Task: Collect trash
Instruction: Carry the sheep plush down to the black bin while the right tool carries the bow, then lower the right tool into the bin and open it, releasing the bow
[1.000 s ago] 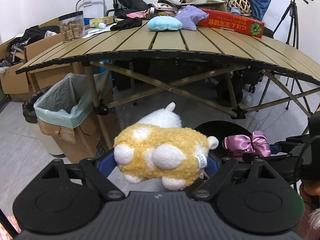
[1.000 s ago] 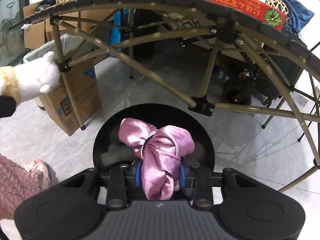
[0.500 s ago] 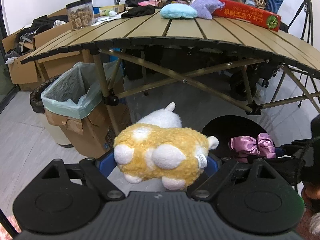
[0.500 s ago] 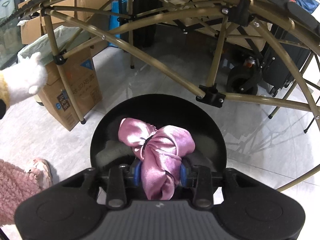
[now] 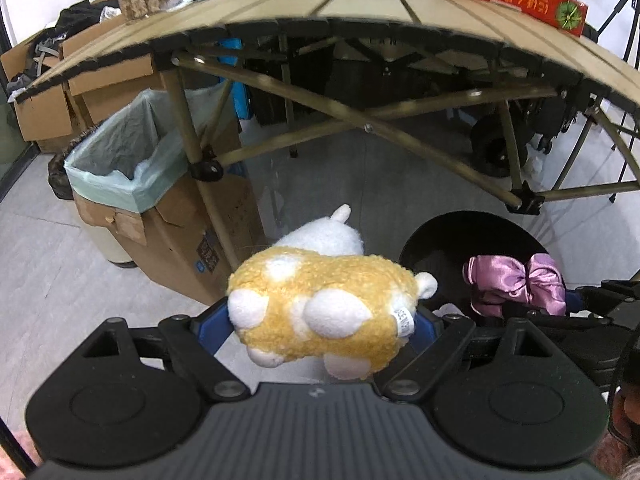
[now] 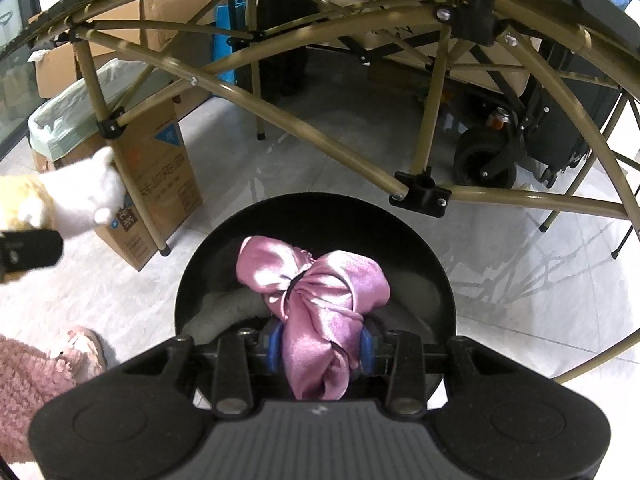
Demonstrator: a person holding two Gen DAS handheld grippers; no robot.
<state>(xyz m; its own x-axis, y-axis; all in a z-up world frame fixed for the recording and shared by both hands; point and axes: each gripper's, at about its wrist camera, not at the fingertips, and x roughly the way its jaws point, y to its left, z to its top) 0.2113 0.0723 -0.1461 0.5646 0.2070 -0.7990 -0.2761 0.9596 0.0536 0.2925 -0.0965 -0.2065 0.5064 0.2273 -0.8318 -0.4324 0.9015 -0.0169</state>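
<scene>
the left gripper (image 5: 324, 320) clamps a yellow-and-white plush toy (image 5: 320, 304), jaws wide around it, near the lined cardboard bin (image 5: 120, 184) on the left. the right gripper (image 6: 320, 344) pinches a pink satin bundle (image 6: 316, 300) above a round black bin (image 6: 424, 248).

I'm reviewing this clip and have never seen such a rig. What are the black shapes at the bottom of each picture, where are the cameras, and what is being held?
No robot here: a person carries a two-finger gripper in each hand, with a wide-angle camera on each looking along its fingers. The black shapes are the gripper bodies. The left gripper is shut on a yellow and white plush toy. The right gripper is shut on a pink satin bundle, above a round black bin. A folding table bearing clutter and a lined cardboard box stand ahead.
</scene>
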